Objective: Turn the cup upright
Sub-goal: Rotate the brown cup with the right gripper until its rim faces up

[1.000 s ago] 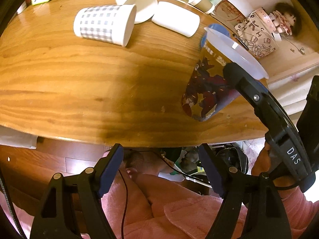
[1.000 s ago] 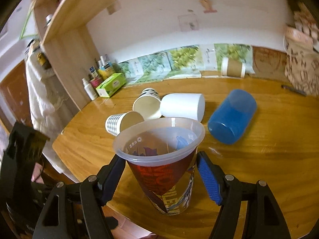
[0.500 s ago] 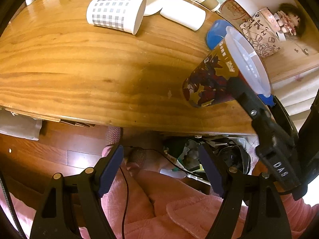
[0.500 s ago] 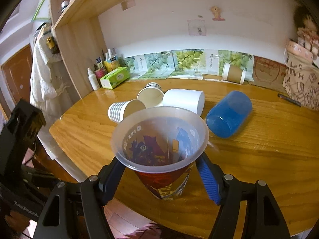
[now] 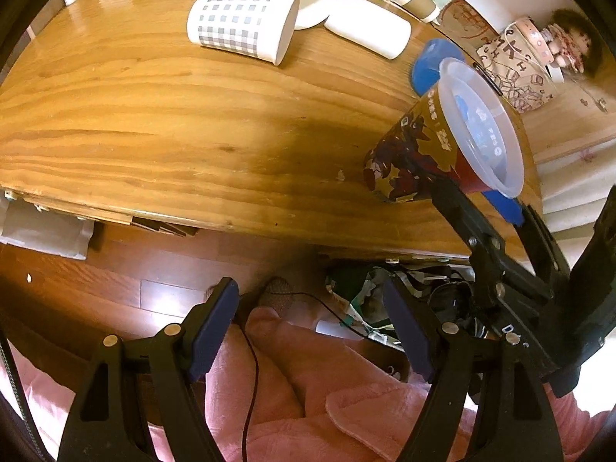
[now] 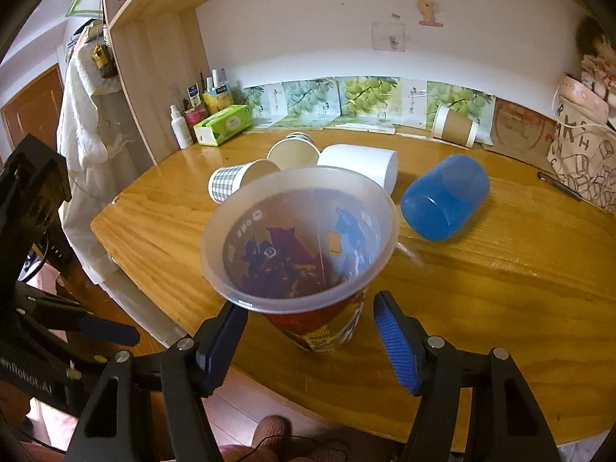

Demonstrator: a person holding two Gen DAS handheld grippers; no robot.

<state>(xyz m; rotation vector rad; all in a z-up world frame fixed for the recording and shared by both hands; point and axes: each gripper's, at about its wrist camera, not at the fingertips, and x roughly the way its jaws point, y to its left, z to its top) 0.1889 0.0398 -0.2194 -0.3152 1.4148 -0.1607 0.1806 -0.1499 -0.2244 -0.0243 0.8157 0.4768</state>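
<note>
A clear plastic cup with a red and gold printed sleeve (image 6: 304, 246) stands upright, mouth up, near the front edge of the wooden table (image 6: 500, 292). It also shows in the left wrist view (image 5: 442, 146). My right gripper (image 6: 310, 340) is open, its blue pads standing on either side of the cup's lower half, apart from it. My left gripper (image 5: 310, 327) is open and empty, held below the table's front edge over a pink-clad lap.
Several cups lie on their sides behind: a grey checked one (image 5: 242, 27), a white one (image 6: 360, 163), a blue plastic one (image 6: 446, 196), a brown-sleeved one (image 6: 454, 125). A green tissue box (image 6: 223, 123) and bottles stand back left, a patterned bag (image 6: 585, 161) at right.
The right gripper has opened off the printed cup and drawn back slightly; the cup now stands free on the table. The left gripper has pulled back and lower.
</note>
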